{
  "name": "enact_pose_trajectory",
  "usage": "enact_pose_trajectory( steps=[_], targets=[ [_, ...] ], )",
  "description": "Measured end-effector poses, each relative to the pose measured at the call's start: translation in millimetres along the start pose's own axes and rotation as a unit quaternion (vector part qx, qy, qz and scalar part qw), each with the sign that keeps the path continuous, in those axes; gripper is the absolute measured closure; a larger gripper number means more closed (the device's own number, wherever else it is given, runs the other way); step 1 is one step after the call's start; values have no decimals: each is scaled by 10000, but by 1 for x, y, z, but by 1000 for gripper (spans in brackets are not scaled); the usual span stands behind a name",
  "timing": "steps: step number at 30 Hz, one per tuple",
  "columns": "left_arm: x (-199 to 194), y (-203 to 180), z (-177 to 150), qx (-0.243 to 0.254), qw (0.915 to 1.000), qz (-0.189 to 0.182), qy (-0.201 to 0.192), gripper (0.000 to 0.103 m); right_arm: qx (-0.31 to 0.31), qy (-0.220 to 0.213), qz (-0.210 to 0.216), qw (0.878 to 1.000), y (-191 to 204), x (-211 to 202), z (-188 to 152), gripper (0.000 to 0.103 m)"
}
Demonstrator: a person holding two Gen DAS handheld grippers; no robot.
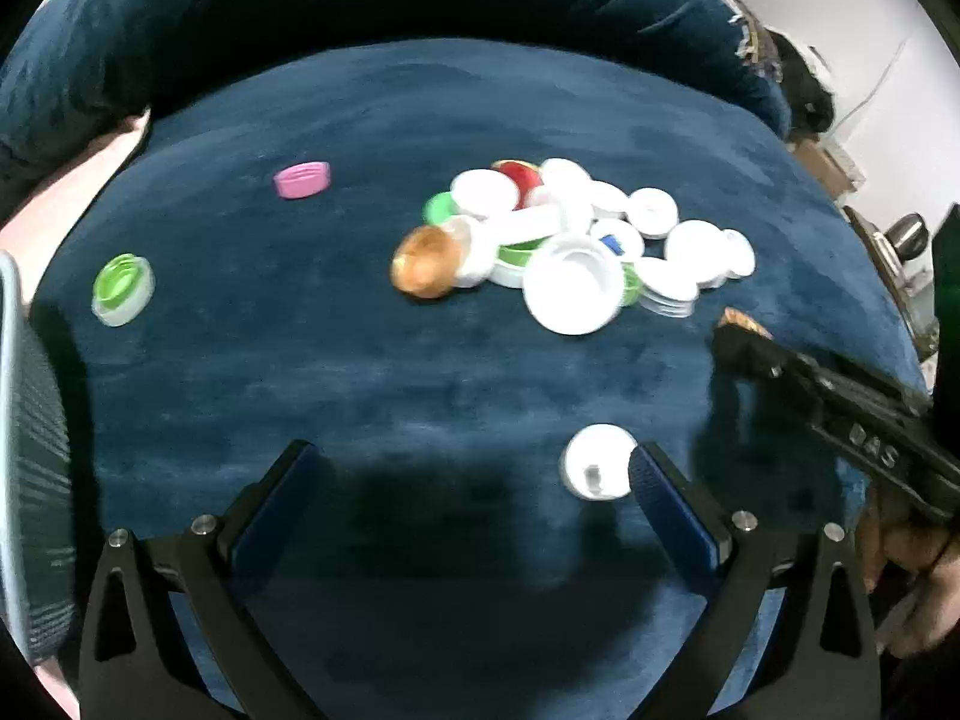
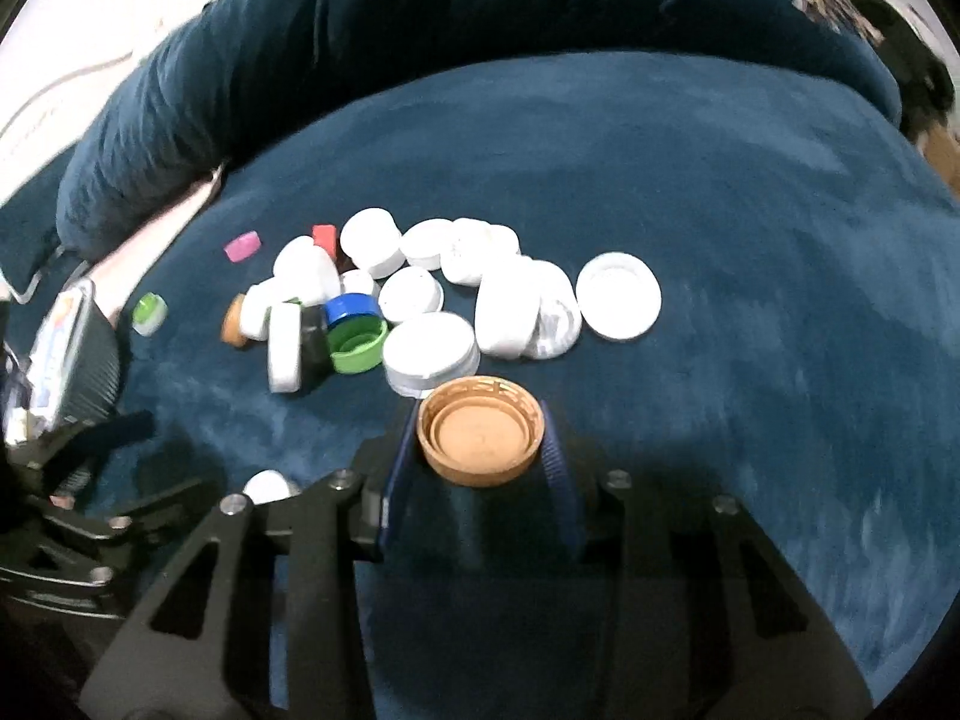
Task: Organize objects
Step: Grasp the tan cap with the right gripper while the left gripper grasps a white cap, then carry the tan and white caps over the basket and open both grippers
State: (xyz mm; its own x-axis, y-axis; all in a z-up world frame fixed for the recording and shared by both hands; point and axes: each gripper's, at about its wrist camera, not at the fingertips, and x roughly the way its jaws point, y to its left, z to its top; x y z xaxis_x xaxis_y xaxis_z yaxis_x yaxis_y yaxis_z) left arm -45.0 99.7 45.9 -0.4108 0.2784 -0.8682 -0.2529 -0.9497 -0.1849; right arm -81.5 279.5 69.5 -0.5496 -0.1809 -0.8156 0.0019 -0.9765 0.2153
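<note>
Right claw [image 2: 480, 441]: clamped on the gold cap [image 2: 480, 441], open side up.
Left claw [image 1: 474, 468]: spread apart, white cap [image 1: 591, 459] beside its right finger.
Tip: gold cap to be lifted level, clear of the pile [image 2: 420, 294] mid-cushion [image 2: 750, 210].

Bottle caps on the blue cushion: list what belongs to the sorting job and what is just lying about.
Job:
- orange cap clamped in the right gripper
- pile of mostly white caps
- lone white cap by the open left gripper
- pink cap
- green cap

Lying about:
- blue pillow
- metal flask
</note>
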Motion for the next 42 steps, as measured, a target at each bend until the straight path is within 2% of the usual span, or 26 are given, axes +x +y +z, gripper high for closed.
enact_pose_trajectory(
  steps=[4, 7, 9, 11, 12, 13, 17, 21, 34, 42],
  targets=[
    [9, -18, -4, 261, 9996, -75, -58, 3, 516, -79, -14, 9986, -5, -16, -15, 62],
    [20, -33, -9, 567, 9984, 40, 8, 18, 597, -80, -49, 9982, -5, -18, -17, 62],
    [25, -36, -10, 643, 9979, 73, 66, 31, 594, -52, -71, 9982, -4, -19, -18, 62],
    [23, -35, -10, 630, 9980, 69, 26, 61, 589, -23, -89, 9982, -1, -19, -21, 62],
    [21, -33, -9, 596, 9982, 28, 10, 71, 585, -14, -89, 9982, -3, -21, -22, 62],
    [18, -29, -8, 514, 9987, -47, -7, 73, 580, -5, -91, 9983, -3, -21, -23, 62],
    [3, -15, -5, 202, 9994, -244, -112, 73, 558, -11, -74, 9984, -1, -24, -24, 62],
    [-7, -5, -5, 107, 9995, -255, -139, 73, 500, -43, -55, 9987, 5, -26, -25, 62],
    [-48, 41, -11, -246, 9986, -4, -458, 73, 40, -31, 57, 10000, 55, -22, -26, 62],
    [-94, 76, -9, -570, 9943, 116, -893, 73, -247, -101, 254, 9993, 93, -30, -20, 62]
  ],
)
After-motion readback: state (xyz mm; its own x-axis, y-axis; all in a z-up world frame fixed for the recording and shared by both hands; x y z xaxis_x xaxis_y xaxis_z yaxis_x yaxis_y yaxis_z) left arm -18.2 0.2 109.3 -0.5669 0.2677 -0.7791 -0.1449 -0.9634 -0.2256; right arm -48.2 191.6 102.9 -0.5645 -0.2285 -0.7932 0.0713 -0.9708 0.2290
